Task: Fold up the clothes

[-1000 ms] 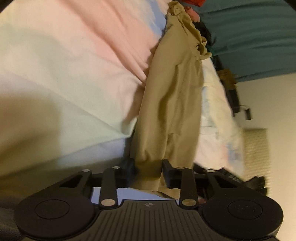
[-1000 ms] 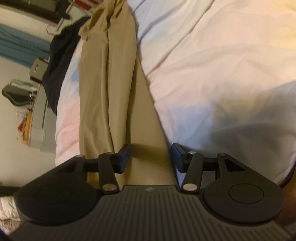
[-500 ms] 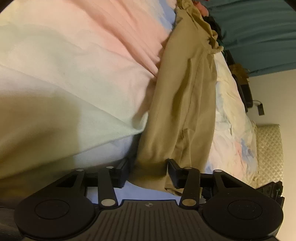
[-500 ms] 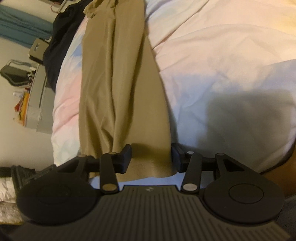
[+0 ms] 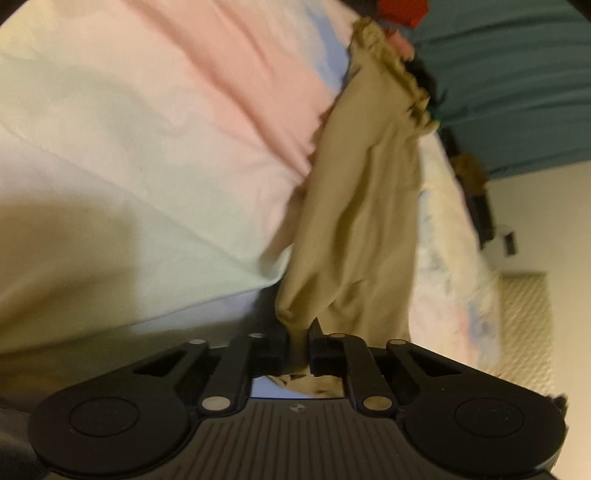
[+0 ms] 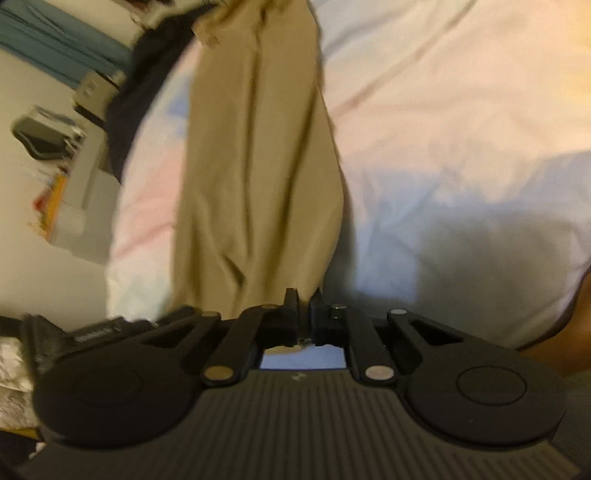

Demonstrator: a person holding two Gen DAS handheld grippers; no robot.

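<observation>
A long tan garment (image 5: 362,221) lies stretched out along the pastel bed sheet (image 5: 166,147); its ruffled far end reaches the bed's far edge. My left gripper (image 5: 298,345) is shut on the garment's near edge, with cloth pinched between the pads. In the right wrist view the same tan garment (image 6: 258,166) runs away from me across the sheet (image 6: 443,110). My right gripper (image 6: 303,314) is shut on its near corner, the cloth bunched up to the jaws.
Dark clothing (image 6: 147,74) lies at the far end of the bed beside the garment. A teal curtain (image 5: 517,74) and a red item (image 5: 402,11) are beyond the bed. Grey furniture with clutter (image 6: 74,184) stands off the bed's left side.
Both grippers closed from open onto the garment's near edge. The cloth now gathers into the jaws and both views are blurred with motion.
</observation>
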